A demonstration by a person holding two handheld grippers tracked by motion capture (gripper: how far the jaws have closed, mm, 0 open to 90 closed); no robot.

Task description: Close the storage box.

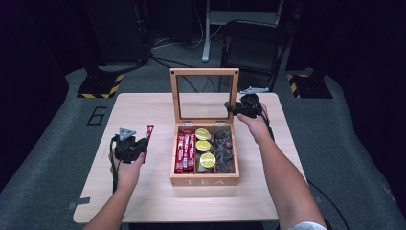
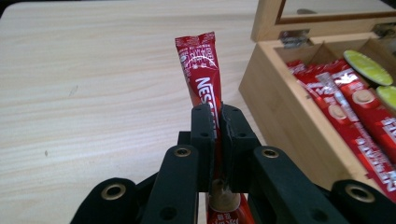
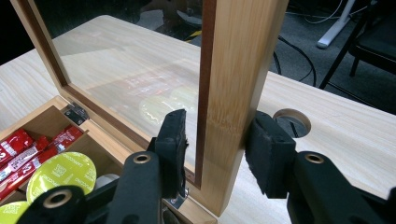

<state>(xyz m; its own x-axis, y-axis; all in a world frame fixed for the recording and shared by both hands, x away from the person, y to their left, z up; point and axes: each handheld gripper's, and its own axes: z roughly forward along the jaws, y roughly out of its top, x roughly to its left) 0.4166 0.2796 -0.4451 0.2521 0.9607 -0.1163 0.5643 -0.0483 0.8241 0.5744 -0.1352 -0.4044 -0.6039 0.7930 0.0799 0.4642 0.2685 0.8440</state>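
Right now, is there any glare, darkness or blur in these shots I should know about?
High view: the room behind the table is nearly black, the tabletop evenly lit. Right gripper view: the glass lid mirrors the sachets and the yellow-green pods; the near jaws look soft. Left gripper view: the red sachet is sharp, the wooden box slightly soft.

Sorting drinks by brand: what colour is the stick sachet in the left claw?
Red with white lettering: the slim stick sachet, clearest in the left gripper view.
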